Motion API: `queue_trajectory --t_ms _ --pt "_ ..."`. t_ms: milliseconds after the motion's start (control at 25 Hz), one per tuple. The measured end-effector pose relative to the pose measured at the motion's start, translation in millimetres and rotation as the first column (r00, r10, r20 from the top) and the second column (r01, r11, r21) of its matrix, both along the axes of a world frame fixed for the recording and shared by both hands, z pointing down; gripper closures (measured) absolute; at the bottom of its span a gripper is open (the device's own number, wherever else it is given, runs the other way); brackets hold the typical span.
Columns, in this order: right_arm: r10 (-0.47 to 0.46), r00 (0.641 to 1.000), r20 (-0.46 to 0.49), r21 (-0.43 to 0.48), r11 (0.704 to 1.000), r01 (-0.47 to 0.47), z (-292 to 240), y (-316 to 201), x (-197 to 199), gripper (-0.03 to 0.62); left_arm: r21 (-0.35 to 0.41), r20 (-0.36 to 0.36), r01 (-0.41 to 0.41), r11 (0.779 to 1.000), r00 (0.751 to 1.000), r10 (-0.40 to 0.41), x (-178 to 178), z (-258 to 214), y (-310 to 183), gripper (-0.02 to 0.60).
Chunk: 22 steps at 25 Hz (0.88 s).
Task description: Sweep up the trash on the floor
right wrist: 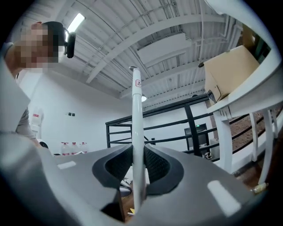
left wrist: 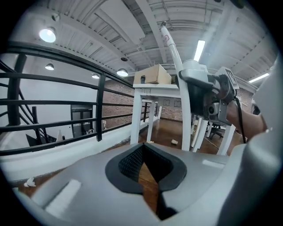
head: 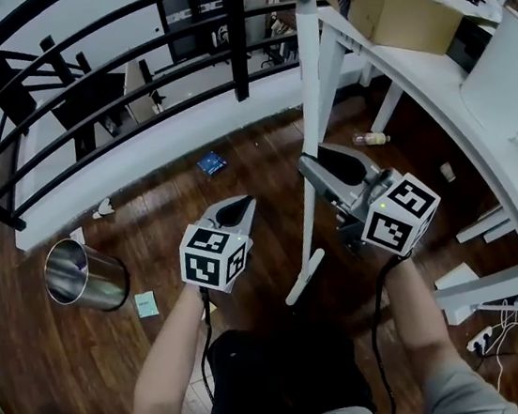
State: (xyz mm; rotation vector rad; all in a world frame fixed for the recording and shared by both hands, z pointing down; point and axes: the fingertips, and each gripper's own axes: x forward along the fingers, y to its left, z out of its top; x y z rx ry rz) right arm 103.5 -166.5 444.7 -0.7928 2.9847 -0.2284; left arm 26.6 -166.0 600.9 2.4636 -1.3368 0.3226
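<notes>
White and smooth, the pole (right wrist: 137,114) — a broom's handle, I judge — stands between the fingers of my right gripper (head: 320,167), which are clamped on it partway along. In the right gripper view its capped end rises above them toward the ceiling. In the head view it runs from top centre down toward the wooden floor (head: 237,181) at mid-frame; I cannot tell whether its lower end touches. My left gripper (head: 240,209) sits just left of it, fingers pressed together on nothing.

The trash lies scattered: a blue packet (head: 212,164) above centre, a pale green slip (head: 146,304) at lower left beside the steel bin (head: 83,275), and a bottle (head: 370,139) under the white tabletop (head: 430,65) at right.

I expect the pole to be light and stiff but slick — one grip lets it twist and its far end swing. A second hold lower on the shaft, well apart from the first, should steady it.
</notes>
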Motion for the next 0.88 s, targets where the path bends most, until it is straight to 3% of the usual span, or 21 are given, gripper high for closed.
queue_trajectory --t_ms 320,600,880 --pt "0.009 1.0 0.014 0.086 0.996 -0.011 -25 1 -21 0.516 0.06 0.018 0.04 0.997 0.999 -0.041 -26 -20 -6 0.575" --pt "-0.011 0.999 0.037 0.098 0.995 0.007 -3 3 -37 0.519 0.121 0.017 0.053 0.991 0.998 -0.055 -26 -9 -6 0.574" --pt "-0.009 0.999 0.037 0.066 0.998 0.007 5 2 -39 0.519 0.147 0.011 0.007 0.989 1.0 -0.009 -10 -14 -1 0.556"
